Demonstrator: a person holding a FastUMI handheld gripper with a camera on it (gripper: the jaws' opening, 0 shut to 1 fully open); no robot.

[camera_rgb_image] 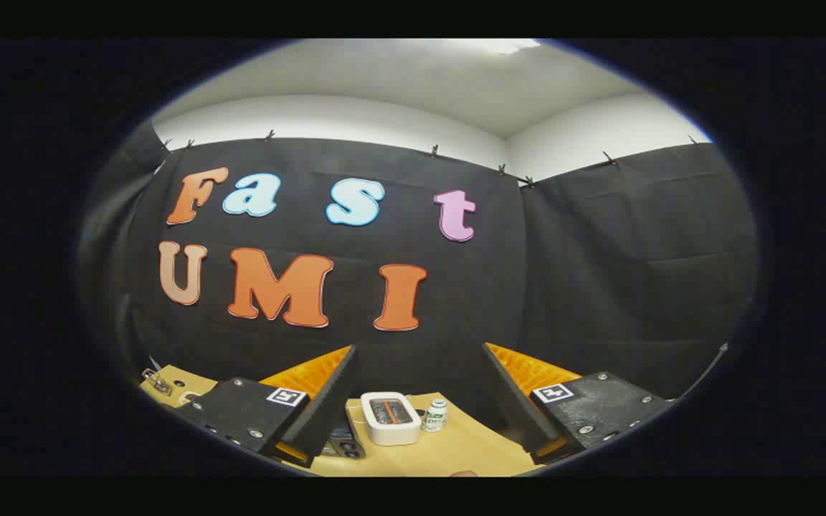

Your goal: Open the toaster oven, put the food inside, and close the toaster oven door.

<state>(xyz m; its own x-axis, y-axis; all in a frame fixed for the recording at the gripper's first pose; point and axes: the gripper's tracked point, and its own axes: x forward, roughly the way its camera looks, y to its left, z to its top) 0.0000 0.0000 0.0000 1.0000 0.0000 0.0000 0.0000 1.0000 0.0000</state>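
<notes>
On the table (456,451), one toaster (390,417), one bottle (435,415); gripper (420,401) fingers spread apart.

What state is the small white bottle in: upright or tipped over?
Upright: the small white bottle stands cap-up beside the white toaster, beyond the open tongs.

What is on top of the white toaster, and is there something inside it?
The white toaster stands on the wooden table, between and beyond the open gripper fingers. Its top has two dark slots with reddish edges. What lies deeper in the slots cannot be seen.
</notes>
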